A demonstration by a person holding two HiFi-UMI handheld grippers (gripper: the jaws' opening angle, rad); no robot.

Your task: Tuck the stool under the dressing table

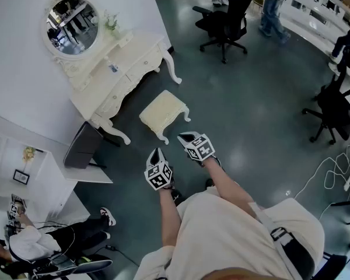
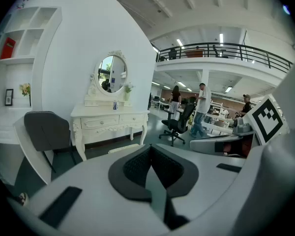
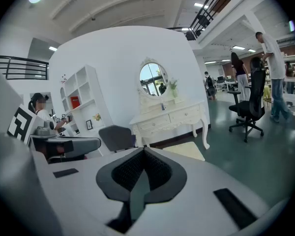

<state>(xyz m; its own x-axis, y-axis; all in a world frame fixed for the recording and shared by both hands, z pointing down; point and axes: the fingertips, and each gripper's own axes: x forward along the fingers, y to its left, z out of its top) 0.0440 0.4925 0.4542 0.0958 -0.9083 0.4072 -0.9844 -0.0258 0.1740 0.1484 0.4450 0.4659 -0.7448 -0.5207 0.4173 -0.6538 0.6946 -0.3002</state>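
A cream stool (image 1: 164, 112) with carved legs stands on the dark floor, a short way out from the cream dressing table (image 1: 123, 73) with its round mirror (image 1: 72, 25). My left gripper (image 1: 156, 156) and right gripper (image 1: 185, 137) hover just short of the stool, both shut and empty. From the left gripper view, the dressing table (image 2: 109, 125) shows ahead past the shut gripper (image 2: 150, 154), with the stool's top (image 2: 124, 148) peeking over the jaws. Past the shut gripper (image 3: 143, 156) in the right gripper view lie the stool (image 3: 185, 150) and the table (image 3: 168, 119).
A grey chair (image 1: 83, 146) stands left of the dressing table beside a white shelf unit (image 1: 29, 174). A black office chair (image 1: 225, 20) stands on the floor beyond the table, another (image 1: 333, 111) at the right. A person (image 1: 38, 241) sits at lower left; cables (image 1: 332, 177) lie at right.
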